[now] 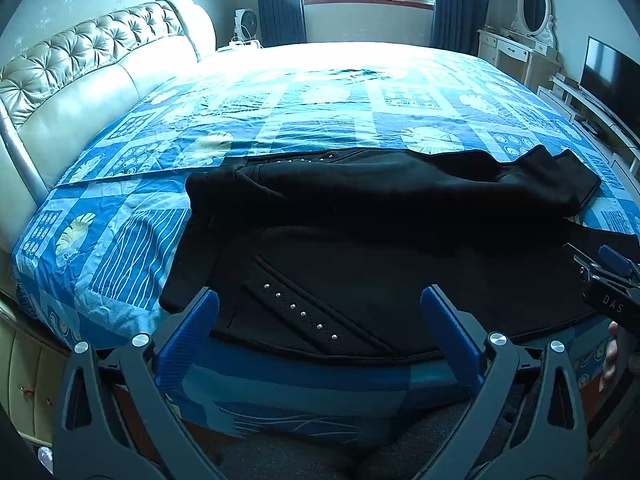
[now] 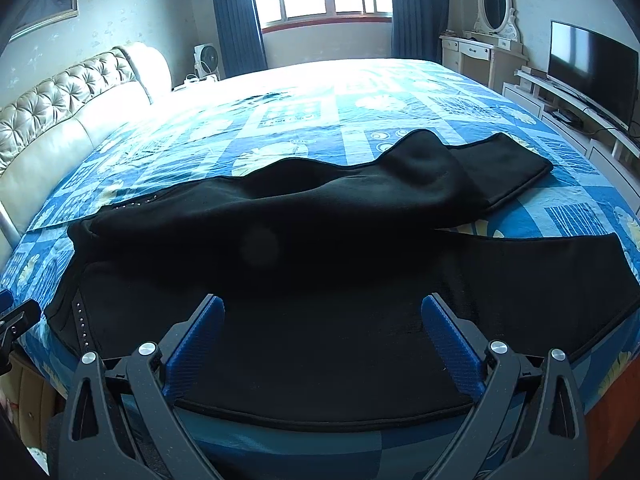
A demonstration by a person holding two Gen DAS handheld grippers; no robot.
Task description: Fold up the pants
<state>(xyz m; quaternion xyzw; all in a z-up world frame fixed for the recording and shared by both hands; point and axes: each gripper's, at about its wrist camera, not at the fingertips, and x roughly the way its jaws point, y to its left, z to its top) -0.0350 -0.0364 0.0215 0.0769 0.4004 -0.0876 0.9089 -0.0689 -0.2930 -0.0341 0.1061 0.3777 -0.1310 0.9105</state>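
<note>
Black pants point(image 1: 360, 240) with small metal studs lie spread sideways across the near part of the bed, waist to the left, both legs running right. In the right wrist view the pants point(image 2: 320, 248) show two legs parted at the right, the far one rumpled. My left gripper point(image 1: 320, 308) hovers open over the near edge by the studded pocket, holding nothing. My right gripper point(image 2: 324, 316) is open above the near leg's edge, empty. The right gripper point(image 1: 608, 276) also shows at the left wrist view's right edge.
The bed point(image 1: 120, 240) has a blue patterned cover and a padded cream headboard point(image 1: 80, 80) on the left. A dresser with a mirror point(image 2: 492, 40) and a television point(image 2: 592, 68) on a low stand line the right wall. A fan point(image 2: 206, 58) stands by the window.
</note>
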